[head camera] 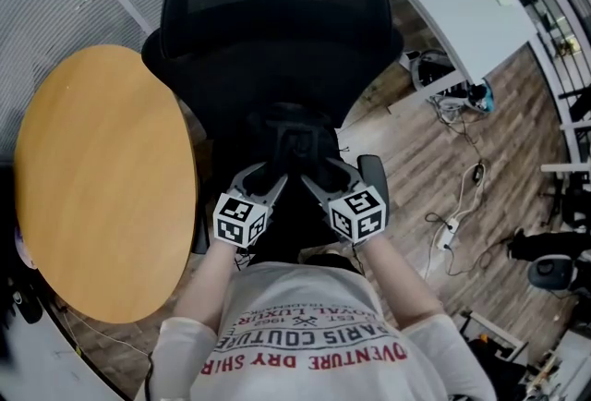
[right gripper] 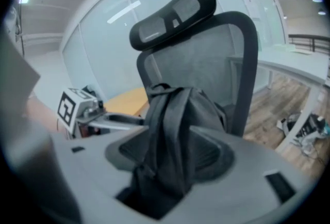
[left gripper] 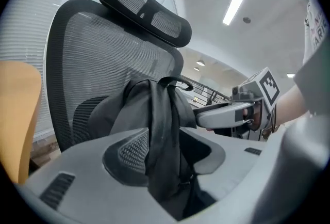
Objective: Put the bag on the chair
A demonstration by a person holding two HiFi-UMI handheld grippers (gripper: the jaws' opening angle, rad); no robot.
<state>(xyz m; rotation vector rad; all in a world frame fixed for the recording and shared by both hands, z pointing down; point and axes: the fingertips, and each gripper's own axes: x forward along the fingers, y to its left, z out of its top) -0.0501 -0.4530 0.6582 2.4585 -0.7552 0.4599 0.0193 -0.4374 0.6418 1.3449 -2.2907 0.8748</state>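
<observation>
**Item 1. Office chair**: black, with a mesh backrest and a headrest, directly in front of you. It carries the task's thing.

**Item 2. Backpack**: black and soft, standing upright at mid-seat on the chair with its back toward the backrest. The seat appears to take its weight. The backrest behind it should stop it tipping away from you, so it reads as placed.

**Item 3. Your left gripper**: at the near left side of the backpack. Its tongs are spread wide. The shoulder straps hang through the gap with free space beside them, so nothing is pinched.

**Item 4. Your right gripper**: mirrored at the near right side, close beside the left one. Its tongs are likewise spread, and the strap webbing lies slack between the pads, unsqueezed.

**Note on hold.** The straps are the thin, graspable parts of a limp load, which is likely why both grippers sit there. One gripper on each side suits a level set-down.

**Item 5. Round wooden table**: just beside the chair on your left, and not involved.

**Status.** The task is judged essentially complete. Draw both grippers straight back so the straps slip out without dragging the backpack toward the seat's front edge.
</observation>
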